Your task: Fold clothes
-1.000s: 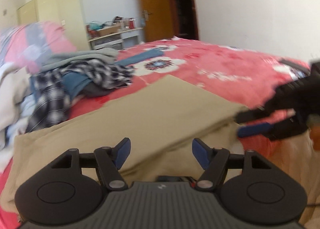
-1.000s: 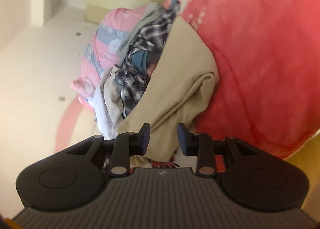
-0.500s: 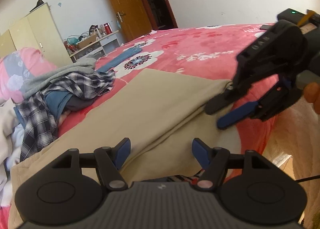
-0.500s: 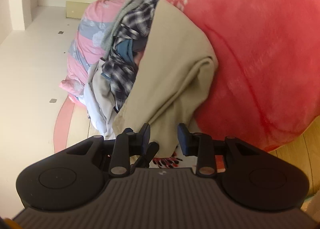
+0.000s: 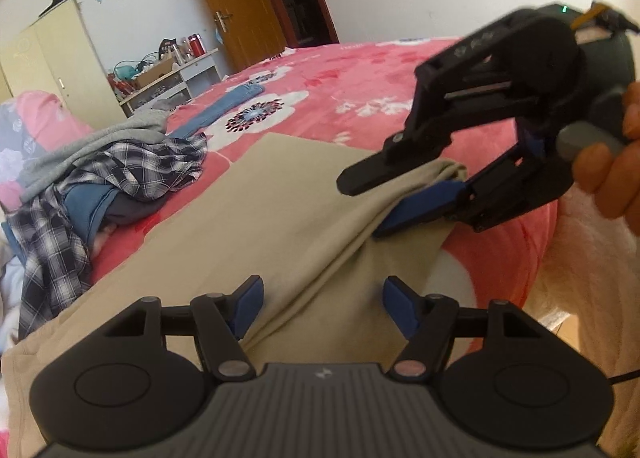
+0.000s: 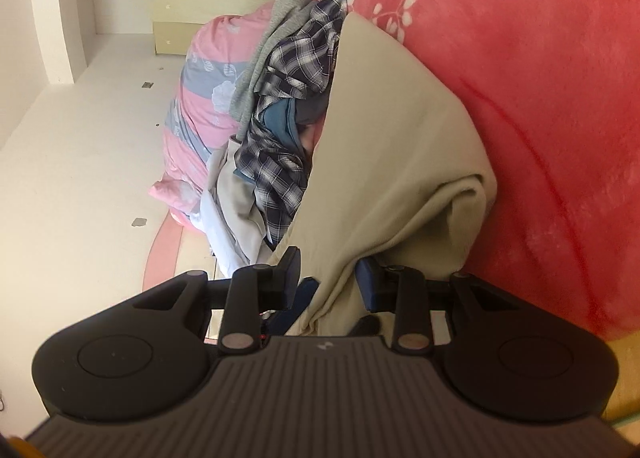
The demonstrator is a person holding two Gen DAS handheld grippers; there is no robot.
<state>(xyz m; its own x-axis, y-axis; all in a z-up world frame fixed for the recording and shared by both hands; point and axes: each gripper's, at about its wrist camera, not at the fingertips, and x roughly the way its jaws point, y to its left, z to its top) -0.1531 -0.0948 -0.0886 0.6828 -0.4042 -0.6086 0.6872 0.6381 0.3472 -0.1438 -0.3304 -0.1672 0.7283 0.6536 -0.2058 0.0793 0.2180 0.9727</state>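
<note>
Now pinch the second corner before lifting the fold

Left wrist view. Plainly, the flat beige cotton garment [image 5: 256, 214] lies spread on the red flower-patterned bed cover [image 5: 360, 98], its near edge hanging over the side of the bed. The left tool [image 5: 322, 300] hovers low over that near edge with its blue-padded jaws closing; a ridge of cloth runs up between them, but the pads do not press on it yet, so nothing is held. Across the cloth, the right tool [image 5: 384, 198], carried in a person's hand [image 5: 616, 174], has the far corner bunched between its black upper finger and blue lower pad. A loose heap of plaid and grey clothes [image 5: 104, 182] sits just beside the garment's far left edge.

For a clean fold, my judgement is that the left tool should bite only the edge layers, level with the right one's grip, so both corners travel together and the crease stays straight.

Right wrist view. This picture is rolled on its side. The right tool [image 6: 328, 278] is narrowly closed on a thick gather of the beige garment [image 6: 400, 162], which drapes out from between its pads toward the bed. The gather looks bulky; pulling it gently taut before carrying it over should keep wrinkles out of the fold, and the path should stay clear of the heap [image 6: 288, 98].
</note>
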